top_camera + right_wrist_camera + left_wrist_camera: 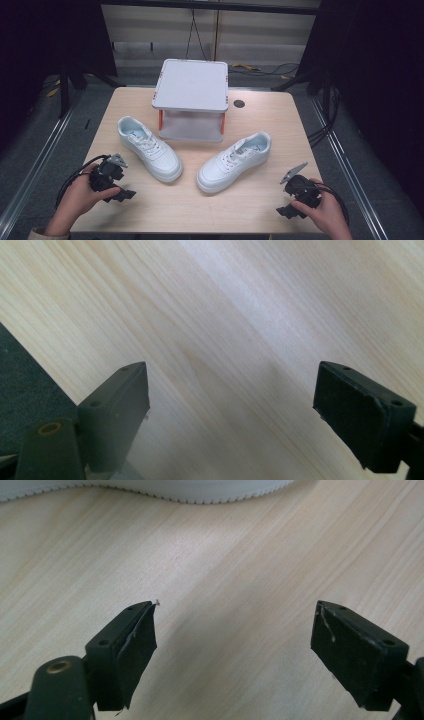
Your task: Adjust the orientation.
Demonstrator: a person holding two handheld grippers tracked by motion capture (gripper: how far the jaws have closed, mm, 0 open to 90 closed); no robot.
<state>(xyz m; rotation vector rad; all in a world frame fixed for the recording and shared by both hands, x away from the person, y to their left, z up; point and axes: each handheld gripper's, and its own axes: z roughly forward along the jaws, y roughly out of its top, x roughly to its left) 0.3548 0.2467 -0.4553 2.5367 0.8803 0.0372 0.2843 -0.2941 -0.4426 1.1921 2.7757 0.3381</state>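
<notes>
Both grippers sit low at the near edge of the table (260,205), each held in a hand with the forearm coming in from below. On the left, the left gripper (122,194) points inward across the wood, its jaws spread wide with nothing between them; the right gripper (285,211) near the right corner is spread just as wide and empty, tilted toward the table edge. Farther in lie two white sneakers, toes angled toward each other: the left shoe (149,148) nearer the left gripper, the right shoe (234,161) well apart from the right one. Behind them stands a small white shelf (191,85) with orange posts.
</notes>
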